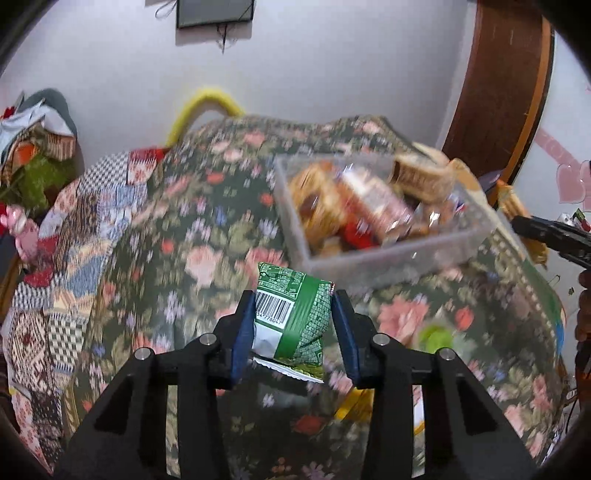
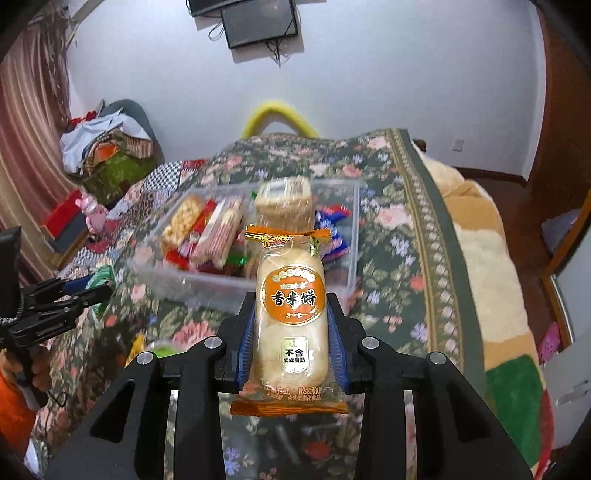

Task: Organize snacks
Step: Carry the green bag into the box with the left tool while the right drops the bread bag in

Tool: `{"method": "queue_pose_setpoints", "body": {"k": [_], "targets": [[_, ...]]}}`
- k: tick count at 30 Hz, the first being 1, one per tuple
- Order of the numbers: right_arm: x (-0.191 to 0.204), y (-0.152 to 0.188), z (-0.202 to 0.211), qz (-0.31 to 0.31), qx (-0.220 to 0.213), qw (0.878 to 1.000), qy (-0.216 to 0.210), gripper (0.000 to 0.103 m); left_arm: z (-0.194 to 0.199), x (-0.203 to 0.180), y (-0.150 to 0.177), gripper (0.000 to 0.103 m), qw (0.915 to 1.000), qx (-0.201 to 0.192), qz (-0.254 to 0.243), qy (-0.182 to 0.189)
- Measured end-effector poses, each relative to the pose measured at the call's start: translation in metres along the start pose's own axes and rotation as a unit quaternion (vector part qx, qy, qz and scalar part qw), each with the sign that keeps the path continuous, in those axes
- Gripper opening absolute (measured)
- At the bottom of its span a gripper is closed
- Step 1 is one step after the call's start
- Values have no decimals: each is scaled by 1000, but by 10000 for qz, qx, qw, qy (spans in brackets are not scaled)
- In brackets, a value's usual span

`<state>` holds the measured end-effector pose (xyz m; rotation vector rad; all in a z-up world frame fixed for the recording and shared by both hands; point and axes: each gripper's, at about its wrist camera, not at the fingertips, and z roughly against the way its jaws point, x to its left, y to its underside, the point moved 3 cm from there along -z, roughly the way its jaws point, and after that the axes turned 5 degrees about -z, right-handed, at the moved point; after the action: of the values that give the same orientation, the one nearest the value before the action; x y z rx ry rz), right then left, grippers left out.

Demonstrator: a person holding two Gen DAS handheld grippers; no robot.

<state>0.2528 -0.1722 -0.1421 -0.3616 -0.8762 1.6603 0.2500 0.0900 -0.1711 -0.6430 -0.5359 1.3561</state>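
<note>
- Left tongs, at the lower centre of the left wrist view, are clamped on a green snack packet; both blue pads press its sides, and the packet stands upright with its barcode panel facing the camera.
- Right tongs, at the lower centre of the right wrist view, are closed on an orange rice cracker pack. The pack is held lengthwise, its crimped ends projecting above and below the pads, so the grip falls on the firm middle section.
- Both packets are clear of the surface below, which suggests a carry step rather than a pick.
- Beyond the tongs lies a floral bedspread covering a bed; it serves as the sorting surface.
- A clear plastic bin sits on the bedspread at centre frame in the right wrist view, and at upper right in the left wrist view. It already holds several wrapped snacks, so it is judged to be the collecting container.
- Each pair of tongs points toward the bin; the probable next step is a release over it.
- Risk: the bin is crowded on its left side, so a tall pack may tip against its neighbours.
- A wall-mounted screen hangs at the top of the frame.
</note>
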Motion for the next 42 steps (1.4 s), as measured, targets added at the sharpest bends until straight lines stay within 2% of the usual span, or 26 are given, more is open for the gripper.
{"method": "queue_pose_setpoints", "body": {"k": [1,11,19,25,28,29,33,35,42], "targets": [[-1,-3,-1,-9,-31,10000,10,32,0,-3,-7,37,10000,-47,-4,51],[-7,-34,-27,-99,-181,9997,132,32,-24,-38,-61,37,9989,-324,-218,270],[-7,-44,-49,-111,-139,9995,253,32,-63,-46,-91,37,9992,-199,-77,336],[-11,-43,-56,-121,-27,9994,326,33,-82,-47,-94,41,9994,-61,-10,337],[-11,-41,-58,-80,81,9994,318,36,-80,-48,-94,53,9994,-108,-48,326],[-12,-40,-58,-77,103,9994,314,40,-78,-49,-93,55,9994,-135,-49,318],[-10,-39,-48,-33,69,9994,330,55,-66,-48,-92,59,9992,-188,-40,350],[-8,-39,-43,-21,37,9995,323,59,-55,-47,-91,62,9992,-250,-45,318],[6,-34,-13,131,-63,9998,147,62,-16,-42,-79,68,9989,-383,-93,260]]}}
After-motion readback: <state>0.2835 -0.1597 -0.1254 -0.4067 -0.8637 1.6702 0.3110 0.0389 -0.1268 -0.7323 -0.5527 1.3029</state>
